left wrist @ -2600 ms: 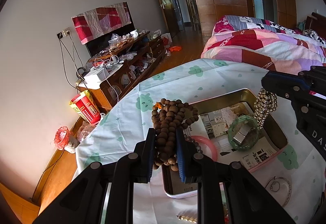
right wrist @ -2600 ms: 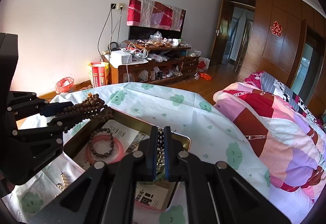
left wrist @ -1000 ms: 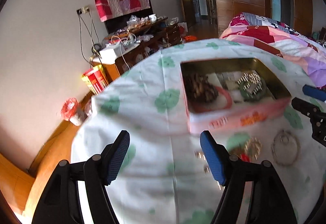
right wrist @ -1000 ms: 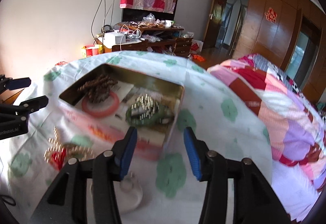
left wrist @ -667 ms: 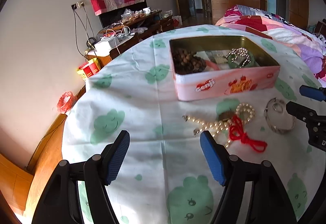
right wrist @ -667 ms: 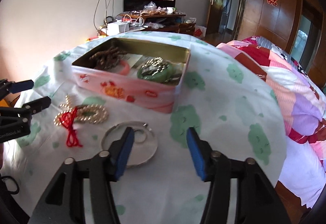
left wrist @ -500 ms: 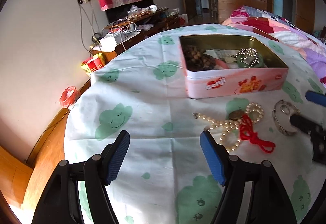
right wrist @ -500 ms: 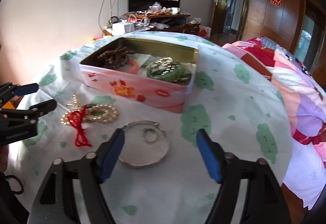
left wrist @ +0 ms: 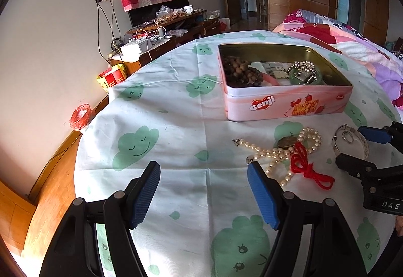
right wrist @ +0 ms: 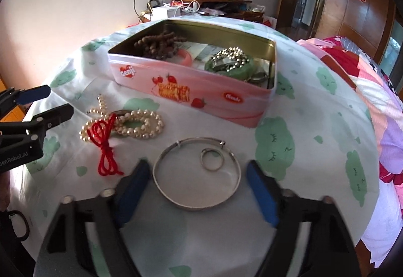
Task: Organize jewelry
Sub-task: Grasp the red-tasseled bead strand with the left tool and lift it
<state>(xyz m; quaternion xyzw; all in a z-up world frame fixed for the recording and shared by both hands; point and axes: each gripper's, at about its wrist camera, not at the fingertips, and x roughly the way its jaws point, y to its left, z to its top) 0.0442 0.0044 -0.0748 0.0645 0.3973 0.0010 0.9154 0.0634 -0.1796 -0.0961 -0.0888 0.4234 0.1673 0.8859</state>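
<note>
The right gripper [right wrist: 196, 185] had its fingers wide apart either side of the silver bangle [right wrist: 196, 173] on the worktop [left wrist: 176, 131], seemingly the next pick for the pink tin [right wrist: 191, 90]; closing squarely on its rim looked necessary. The left gripper [left wrist: 204, 191], likewise spread and empty, hung near the pearl necklace [left wrist: 277, 153].

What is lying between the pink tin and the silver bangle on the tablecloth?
Only bare tablecloth lies between the pink tin and the silver bangle, as the right wrist view shows.

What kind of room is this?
Most likely a home bedroom: a bed with a patchwork quilt, a cluttered TV cabinet, and a table holding a tin of jewelry.
</note>
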